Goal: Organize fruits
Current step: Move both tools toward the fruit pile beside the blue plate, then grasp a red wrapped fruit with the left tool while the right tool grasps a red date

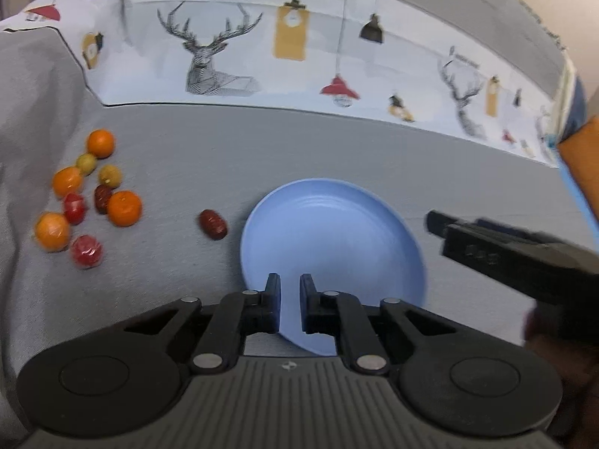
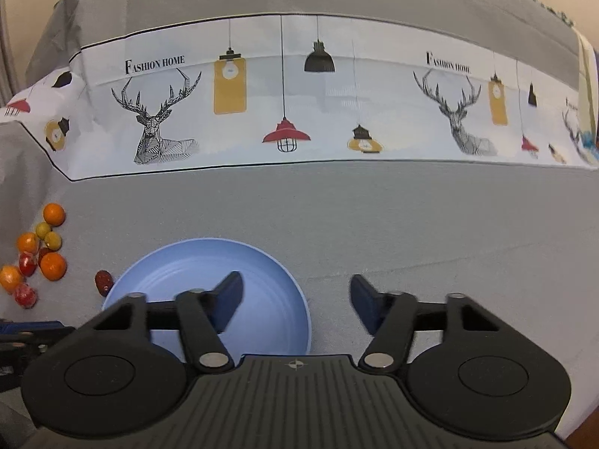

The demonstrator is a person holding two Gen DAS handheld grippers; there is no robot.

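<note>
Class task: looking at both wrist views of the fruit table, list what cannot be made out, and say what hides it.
- Blue plate: near rim hidden by the left hand-held gripper in the left wrist view.
- Dark red fruit: partly covered by the plate rim in the right wrist view.
- Fruit pile: too small there to name each kind.
- Right hand-held gripper: blurred in the left view; its body is cut off by the edge.
</note>
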